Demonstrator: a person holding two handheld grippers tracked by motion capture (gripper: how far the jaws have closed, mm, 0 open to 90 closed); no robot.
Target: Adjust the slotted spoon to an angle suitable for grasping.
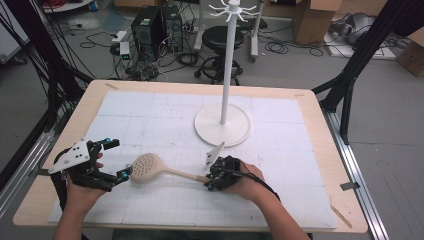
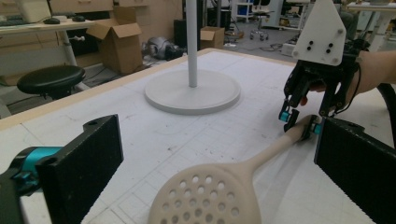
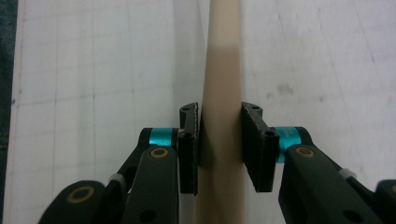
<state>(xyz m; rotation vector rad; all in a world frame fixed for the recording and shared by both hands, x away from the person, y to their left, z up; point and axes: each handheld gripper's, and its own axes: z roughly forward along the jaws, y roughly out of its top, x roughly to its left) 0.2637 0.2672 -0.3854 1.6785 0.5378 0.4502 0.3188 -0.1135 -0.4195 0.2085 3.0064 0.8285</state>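
Your right gripper [image 1: 209, 181] has its jaws pinching the handle of the beige slotted spoon [image 1: 150, 168], which lies flat on the white gridded surface [image 1: 150, 115] near you, its perforated bowl toward the left and its handle running right. In the right gripper view the pads sit against both sides of the handle, close to its end; holding it there leaves the bowl and most of the shaft free, which would suit carrying it to the white hook stand [image 1: 226, 65] whose round base sits just beyond, toward the far middle of the surface. The hooks at the top of that stand are the likely reason for an end grip, since the hanging end has to reach them, though I cannot tell from here whether the handle has a hole. Your left gripper [image 1: 117, 160] rests at the left with its jaws spread wide and empty, one on each side of the spoon's bowl without touching it, placed as if to steady the bowl should it swing when you lift.
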